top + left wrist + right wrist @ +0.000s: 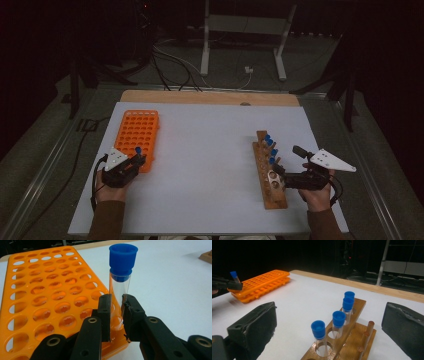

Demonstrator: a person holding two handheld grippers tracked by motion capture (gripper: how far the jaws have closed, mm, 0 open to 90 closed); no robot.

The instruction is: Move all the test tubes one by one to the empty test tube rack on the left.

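A white table [205,165] carries an orange rack [137,132] (left) and a wooden rack [270,192] (right).

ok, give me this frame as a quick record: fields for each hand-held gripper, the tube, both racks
left hand-held gripper: shut on a clear tube, at the near right corner of the orange rack
tube: blue cap, upright, gripped low on its clear body
orange rack: holes in view empty, left side of the table
right hand-held gripper: open, holding nothing, jaws either side of the wooden rack
wooden rack: four blue-capped tubes standing in a row
table: white surface
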